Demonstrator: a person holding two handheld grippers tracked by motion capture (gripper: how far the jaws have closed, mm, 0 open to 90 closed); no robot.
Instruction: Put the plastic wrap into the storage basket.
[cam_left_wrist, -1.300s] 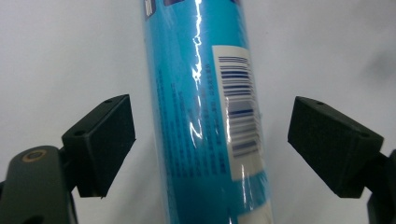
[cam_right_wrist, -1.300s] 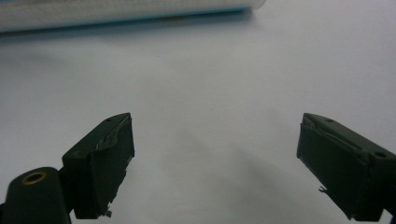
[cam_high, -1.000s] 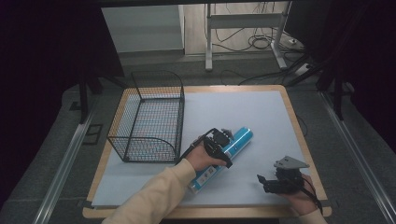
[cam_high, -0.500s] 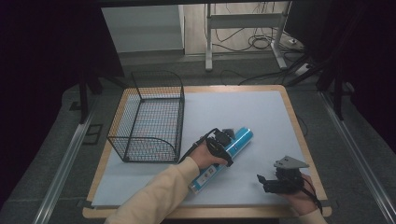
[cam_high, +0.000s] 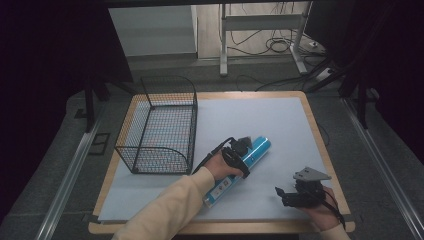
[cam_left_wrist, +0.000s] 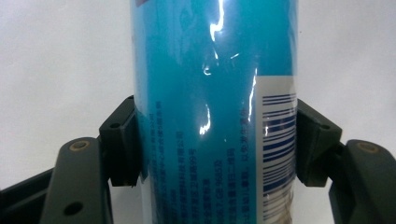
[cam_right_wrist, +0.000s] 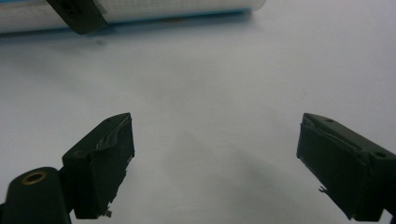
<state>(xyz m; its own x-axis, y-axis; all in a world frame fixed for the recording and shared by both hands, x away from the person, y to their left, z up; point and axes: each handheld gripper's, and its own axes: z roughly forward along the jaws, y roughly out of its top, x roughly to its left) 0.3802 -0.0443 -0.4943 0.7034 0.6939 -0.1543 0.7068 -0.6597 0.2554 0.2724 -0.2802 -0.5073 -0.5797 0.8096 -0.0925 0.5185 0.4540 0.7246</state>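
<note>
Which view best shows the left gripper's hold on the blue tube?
The left gripper view: the left gripper has both jaws against the blue tube. The high view shows tube and gripper small; the right gripper view catches its edge.

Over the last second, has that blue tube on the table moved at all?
No. The blue tube lies at the same slant, the same gap from the wire basket, with the left gripper closed around it.
</note>
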